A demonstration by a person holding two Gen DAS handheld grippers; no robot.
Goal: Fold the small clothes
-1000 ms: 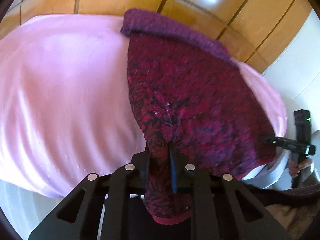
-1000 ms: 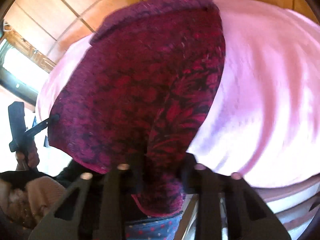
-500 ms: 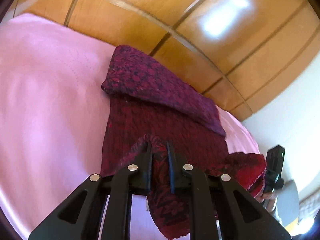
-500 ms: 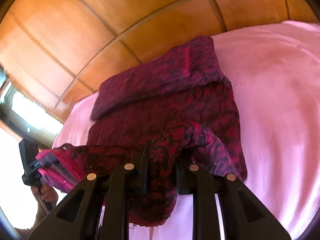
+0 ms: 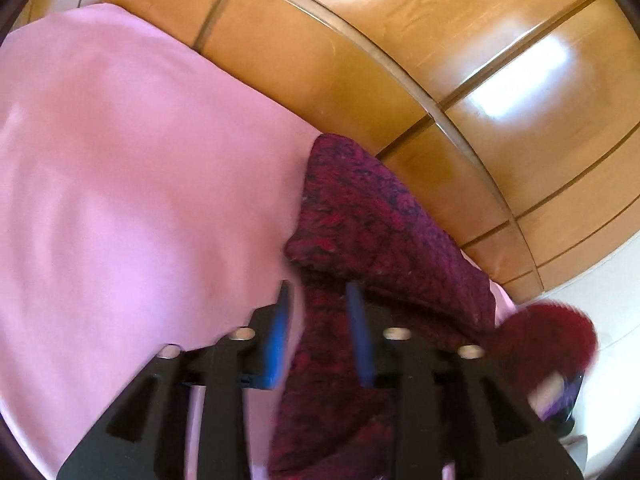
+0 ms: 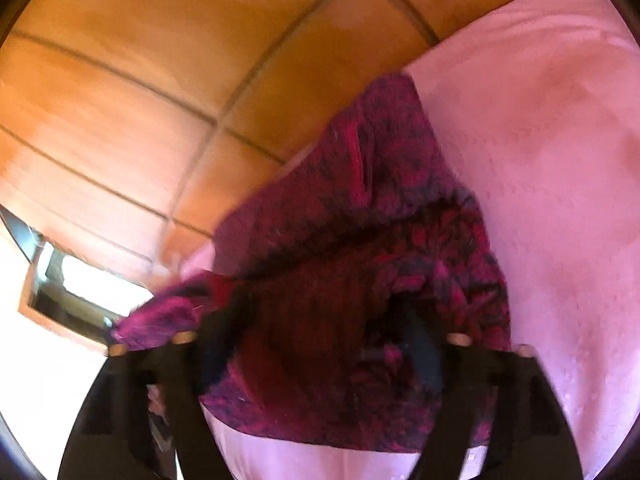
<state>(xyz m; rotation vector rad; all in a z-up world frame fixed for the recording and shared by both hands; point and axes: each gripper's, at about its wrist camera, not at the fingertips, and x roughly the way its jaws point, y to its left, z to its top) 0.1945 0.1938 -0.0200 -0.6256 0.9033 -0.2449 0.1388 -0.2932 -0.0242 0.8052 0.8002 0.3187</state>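
A dark red and purple knitted garment (image 5: pixel 372 232) lies folded on the pink bed cover (image 5: pixel 120 184). In the left wrist view my left gripper (image 5: pixel 320 320) is open, its blue-padded fingers (image 5: pixel 280 328) on either side of the near fabric edge. In the right wrist view the garment (image 6: pixel 380 240) fills the middle, bunched up. My right gripper (image 6: pixel 320 340) is open wide, with fabric lying between its dark fingers (image 6: pixel 420 344). A bunched red end of the garment (image 5: pixel 548 332) shows at the right in the left wrist view.
A glossy wooden panelled wall (image 5: pixel 440 60) rises just behind the bed and also shows in the right wrist view (image 6: pixel 160 100). A bright window (image 6: pixel 80 284) is at the left. The pink cover (image 6: pixel 560 160) stretches away to the right.
Both grippers carried the near edge forward over the garment toward the wall, then opened. The jaws that were shut on the fabric now stand apart.
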